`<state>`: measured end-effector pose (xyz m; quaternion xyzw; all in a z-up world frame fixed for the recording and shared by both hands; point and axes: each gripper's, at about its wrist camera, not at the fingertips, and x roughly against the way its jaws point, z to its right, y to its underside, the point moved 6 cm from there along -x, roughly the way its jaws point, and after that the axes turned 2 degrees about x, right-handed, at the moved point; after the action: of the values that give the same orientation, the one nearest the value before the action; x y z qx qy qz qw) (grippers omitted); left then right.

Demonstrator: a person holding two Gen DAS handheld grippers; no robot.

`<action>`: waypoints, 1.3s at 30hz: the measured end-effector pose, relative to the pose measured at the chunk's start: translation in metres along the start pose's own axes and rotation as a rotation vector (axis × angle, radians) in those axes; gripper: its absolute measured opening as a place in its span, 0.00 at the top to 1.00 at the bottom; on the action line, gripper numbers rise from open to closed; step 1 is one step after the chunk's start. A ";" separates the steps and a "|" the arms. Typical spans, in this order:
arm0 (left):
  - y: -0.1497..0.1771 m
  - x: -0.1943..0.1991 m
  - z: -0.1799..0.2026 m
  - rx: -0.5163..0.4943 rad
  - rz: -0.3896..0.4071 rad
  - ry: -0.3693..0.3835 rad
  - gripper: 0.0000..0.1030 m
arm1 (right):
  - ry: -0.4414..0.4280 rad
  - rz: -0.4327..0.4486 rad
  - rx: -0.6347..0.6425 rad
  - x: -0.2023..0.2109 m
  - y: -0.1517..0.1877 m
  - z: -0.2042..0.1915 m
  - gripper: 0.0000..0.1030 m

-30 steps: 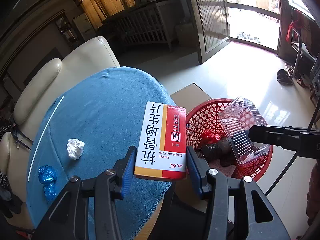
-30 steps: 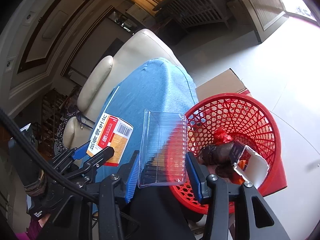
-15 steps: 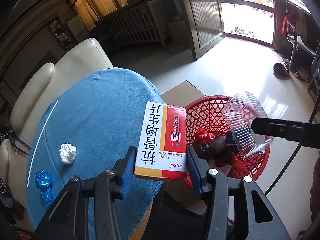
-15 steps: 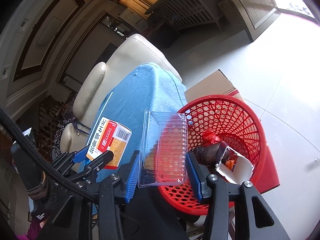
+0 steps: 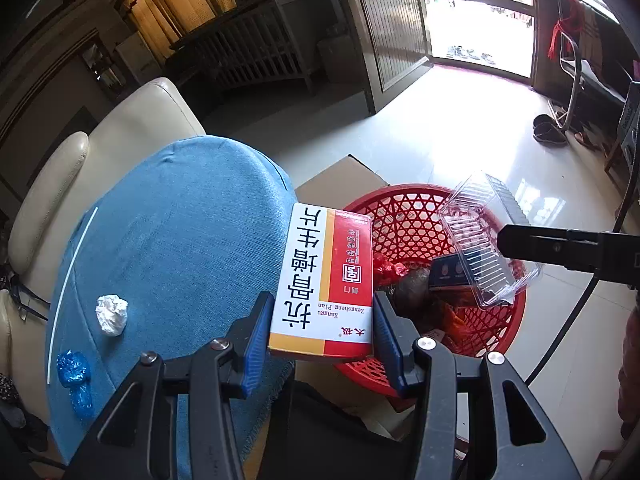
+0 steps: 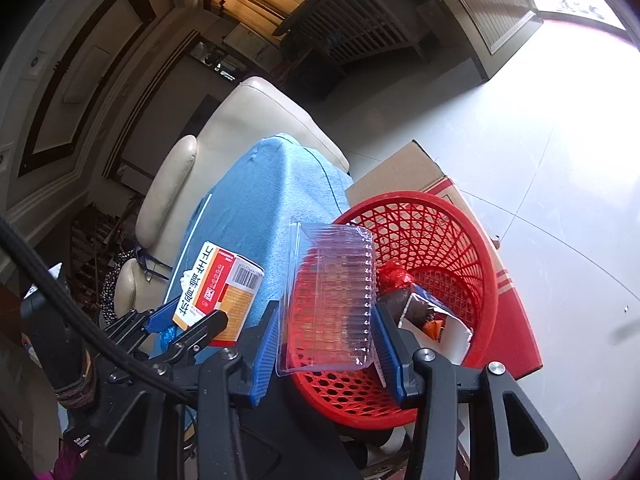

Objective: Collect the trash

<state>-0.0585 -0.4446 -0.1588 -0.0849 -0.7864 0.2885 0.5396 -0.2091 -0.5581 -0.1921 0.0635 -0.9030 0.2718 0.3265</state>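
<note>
Left wrist alone shows paper wad [image 5: 112,314] (on blue cloth [image 5: 172,240]).

the left gripper [image 5: 320,332] clamps a red and white box [image 5: 326,280] at the edge of a blue-covered table [image 5: 180,240]. beside it, a clear plastic tray [image 5: 486,240] hangs over a red basket [image 5: 404,220] holding trash. a crumpled tissue [image 5: 112,314] and blue wrapper [image 5: 74,376] lie on the table.

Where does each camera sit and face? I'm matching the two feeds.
Left wrist: on the left claw, looking down past its medicine box at the blue table and red basket.
Right wrist: on the right claw, holding a clear tray over the basket.
Shared: box, tray, basket, table.
</note>
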 end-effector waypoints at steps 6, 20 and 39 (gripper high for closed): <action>0.001 -0.008 0.007 0.003 -0.021 0.023 0.51 | 0.015 0.000 -0.025 0.000 0.001 0.014 0.53; 0.002 -0.017 0.020 0.023 -0.044 0.130 0.49 | 0.093 0.005 -0.133 0.002 0.003 0.059 0.52; 0.013 0.017 -0.052 0.156 0.021 0.051 0.49 | 0.086 -0.112 -0.056 -0.074 -0.004 0.023 0.51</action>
<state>-0.0212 -0.4080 -0.1397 -0.0581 -0.7465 0.3523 0.5614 -0.1630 -0.5779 -0.2511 0.0932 -0.8905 0.2302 0.3813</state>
